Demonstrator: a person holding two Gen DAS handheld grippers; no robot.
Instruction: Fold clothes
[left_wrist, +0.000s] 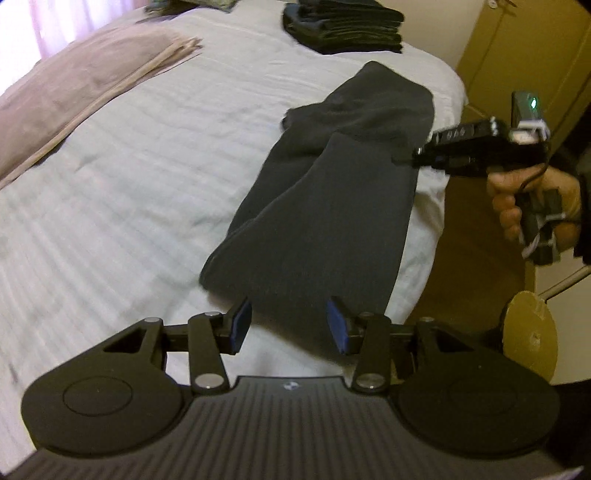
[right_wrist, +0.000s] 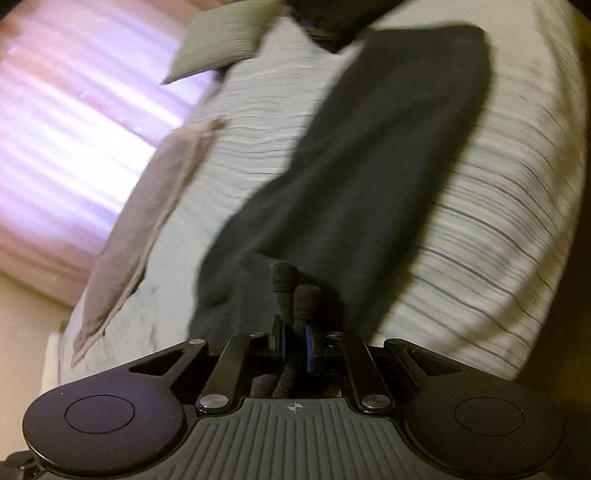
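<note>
The left gripper (left_wrist: 290, 326) is spread wide, its two blue-padded fingers (left_wrist: 242, 325) apart with nothing between them; the near end of the dark garment (left_wrist: 325, 206) lies just ahead of the pads, and whether cloth touches them is hard to judge. From there the garment runs away from this gripper as a long folded strip across the pale striped bedcover (left_wrist: 129, 177), its far end rumpled and doubled over.

Ahead and to the right of the left gripper, the right gripper (left_wrist: 413, 157) reaches in from the side, gripped by the person's hand (left_wrist: 532, 199), its tips meeting the garment's right edge. In its own camera the right gripper (right_wrist: 295, 345) is clamped tight, blue pads nearly together. Two dark cord-like ends (right_wrist: 291, 295) stick up between them; the frame is blurred, so they are probably drawstrings of the garment (right_wrist: 369, 166), which stretches straight ahead from the fingers.

Far ahead of the left gripper sits a stack of dark folded clothes (left_wrist: 343, 26). Off to its left lies a mauve folded cloth (left_wrist: 81, 88).
</note>
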